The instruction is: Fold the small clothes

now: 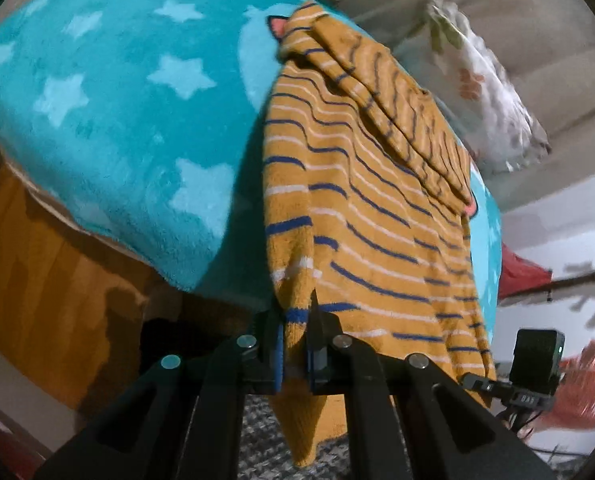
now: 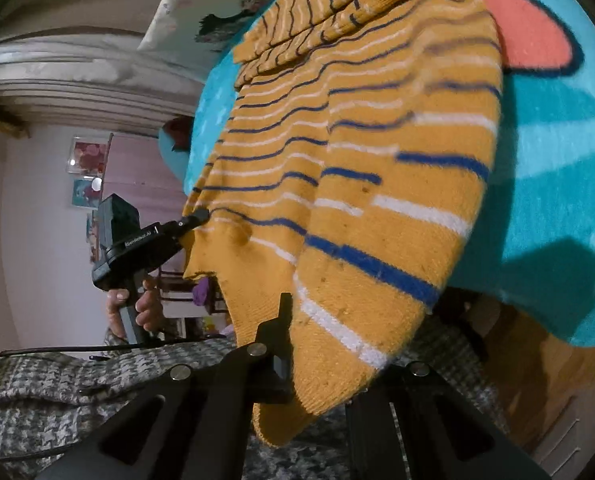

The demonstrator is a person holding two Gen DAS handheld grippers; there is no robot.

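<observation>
Both sets of jaws are clamped on the hem of the sweater (image 1: 361, 216), one at each bottom corner. The left gripper (image 1: 296, 346) has a bunched fold of striped knit pinched between its blue-edged pads, with a tail of fabric hanging below them. The right gripper (image 2: 321, 364) is harder to read: the hem drapes over it and hides one finger, but the cloth hangs from it taut enough that I judge it closed on the corner.

From the right wrist view the left gripper (image 2: 195, 218) shows at the far corner, a hand (image 2: 137, 308) on its handle.

The sweater lies mostly on the blanket (image 1: 109, 120), a teal fleece with pale stars, spread over the bed. Its upper part rests flat there, and one sleeve (image 1: 393, 92) is already folded across the chest. The lower part is lifted off the blanket edge and stretched between the two grippers. A pillow (image 1: 485, 92) sits beyond it.

My guess is that this is the bottom-to-top fold, just begun: hem gripped, not yet carried over. Next, both grippers would need to travel together up and forward, keeping the hem level and taut, and lay it near the collar before letting go. If one leads, the fold will go crooked.
</observation>
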